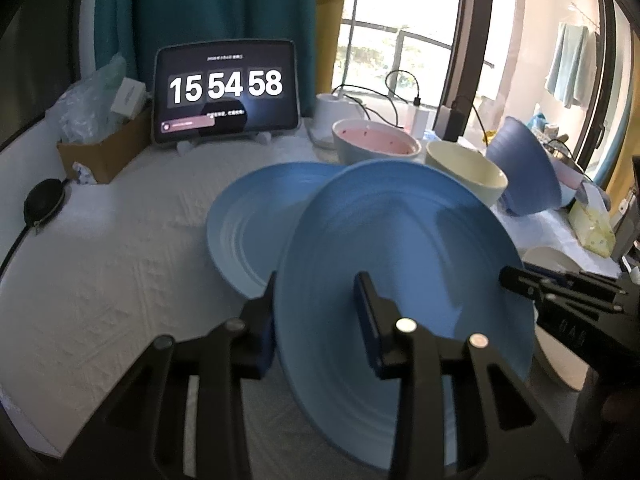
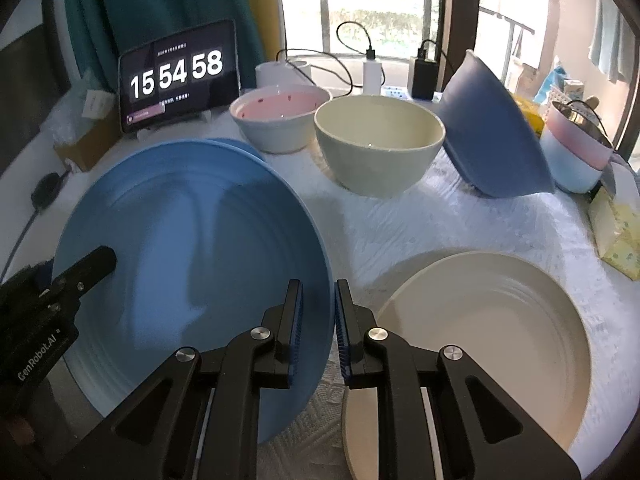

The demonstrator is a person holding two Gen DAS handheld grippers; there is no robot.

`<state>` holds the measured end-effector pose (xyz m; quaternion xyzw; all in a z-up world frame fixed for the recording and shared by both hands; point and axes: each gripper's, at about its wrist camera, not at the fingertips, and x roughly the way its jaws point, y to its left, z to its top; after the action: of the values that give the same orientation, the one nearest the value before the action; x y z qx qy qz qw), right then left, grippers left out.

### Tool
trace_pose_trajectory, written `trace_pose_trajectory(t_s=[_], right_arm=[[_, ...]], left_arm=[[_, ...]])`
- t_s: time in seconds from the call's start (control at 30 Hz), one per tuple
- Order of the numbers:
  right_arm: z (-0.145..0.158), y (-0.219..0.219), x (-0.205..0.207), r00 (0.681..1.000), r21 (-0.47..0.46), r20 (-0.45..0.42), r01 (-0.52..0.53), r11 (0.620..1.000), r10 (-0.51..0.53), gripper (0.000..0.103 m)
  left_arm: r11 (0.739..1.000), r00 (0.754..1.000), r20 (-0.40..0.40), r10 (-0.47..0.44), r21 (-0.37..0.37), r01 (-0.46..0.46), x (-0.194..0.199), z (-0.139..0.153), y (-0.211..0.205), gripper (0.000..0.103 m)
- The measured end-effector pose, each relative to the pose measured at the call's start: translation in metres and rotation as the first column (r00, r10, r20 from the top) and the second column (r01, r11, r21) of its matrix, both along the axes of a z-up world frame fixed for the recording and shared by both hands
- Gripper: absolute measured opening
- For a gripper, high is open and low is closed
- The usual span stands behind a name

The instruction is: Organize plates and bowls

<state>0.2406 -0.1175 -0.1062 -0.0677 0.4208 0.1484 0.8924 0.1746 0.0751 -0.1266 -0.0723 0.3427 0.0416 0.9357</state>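
A blue plate (image 1: 404, 264) (image 2: 188, 248) is held tilted above the table between both grippers. My left gripper (image 1: 316, 300) straddles its left rim, one finger on each face. My right gripper (image 2: 318, 304) is shut on its right rim. A second blue plate (image 1: 248, 224) lies flat behind it on the white cloth. A cream plate (image 2: 492, 328) lies flat at the right. A pink-lined bowl (image 2: 280, 116), a cream bowl (image 2: 380, 144) and a tipped dark blue bowl (image 2: 492, 132) stand at the back.
A tablet clock (image 1: 224, 92) stands at the back left beside a cardboard box (image 1: 104, 148). Chargers and cables (image 2: 372, 68) lie by the window. Stacked pastel bowls (image 2: 576, 152) and a tissue pack (image 2: 616, 236) are at the right. A black pouch (image 1: 44, 200) lies at the left.
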Motion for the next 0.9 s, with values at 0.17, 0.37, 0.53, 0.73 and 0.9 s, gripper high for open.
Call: trace_pose_trajectory(t_s=[0.17,0.37,0.53,0.73,0.9], right_arm=[[0.01,-0.008,-0.005,1.0,0.022,0.026,0.011,1.0,-0.011,0.017],[0.02,-0.019,-0.013,0.998,0.048,0.053,0.017,0.999,-0.02,0.017],[0.024,-0.031,-0.018,0.998,0.066,0.06,0.032,0.997,-0.036,0.017],[0.03,-0.049,-0.021,0.995,0.096,0.071,0.056,0.994,-0.063,0.017],[0.035,-0.065,-0.023,0.993,0.119,0.08,0.079,0.99,-0.089,0.017]], left_arm=[[1.0,1.0,0.018,-0.01,0.008,0.01,-0.004,0.009,-0.007,0.036],[1.0,0.999,0.027,-0.021,-0.001,0.021,-0.01,0.016,-0.016,0.036],[0.999,0.999,0.023,-0.035,0.002,0.035,-0.013,0.02,-0.027,0.036],[0.998,0.998,0.027,-0.065,0.024,0.065,-0.013,0.027,-0.045,0.036],[0.995,0.996,0.028,-0.09,0.036,0.089,-0.011,0.033,-0.059,0.036]])
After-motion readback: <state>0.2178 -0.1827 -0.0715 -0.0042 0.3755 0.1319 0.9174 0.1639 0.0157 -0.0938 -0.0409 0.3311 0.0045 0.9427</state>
